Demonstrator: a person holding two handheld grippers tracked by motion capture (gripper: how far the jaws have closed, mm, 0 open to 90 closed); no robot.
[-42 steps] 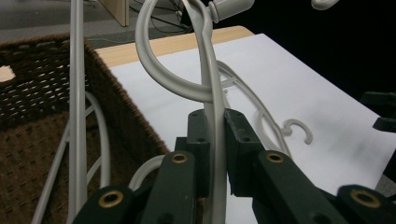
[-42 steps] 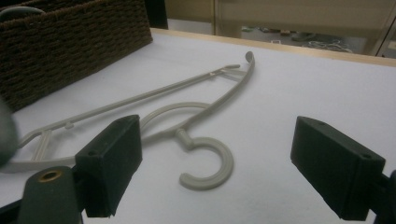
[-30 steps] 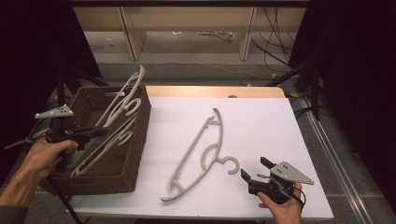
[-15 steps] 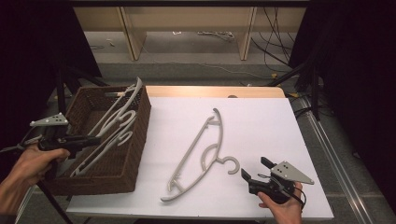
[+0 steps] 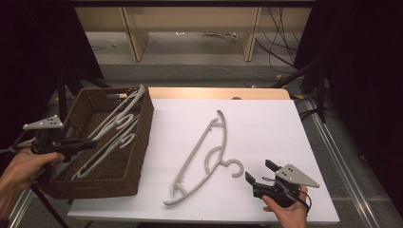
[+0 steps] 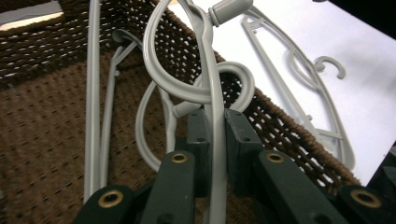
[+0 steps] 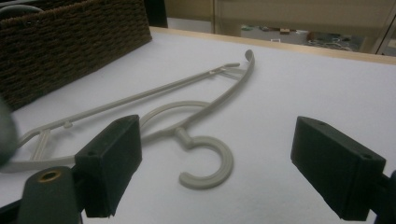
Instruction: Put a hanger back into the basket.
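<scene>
My right tool (image 5: 260,174) rests low at the near edge of the white desk (image 5: 285,128) with its jaws spread wide, pointing at the hook of the grey hanger (image 5: 202,156) that lies flat just beyond it. My left tool (image 6: 215,135) reaches level over the brown wicker basket (image 5: 133,161) and pinches the rod of a hanger (image 6: 212,84) among the other hangers (image 5: 119,124) inside

High view overhead facing forward, both gripper views close and low, all sharing the table hanger (image 5: 204,156).
</scene>
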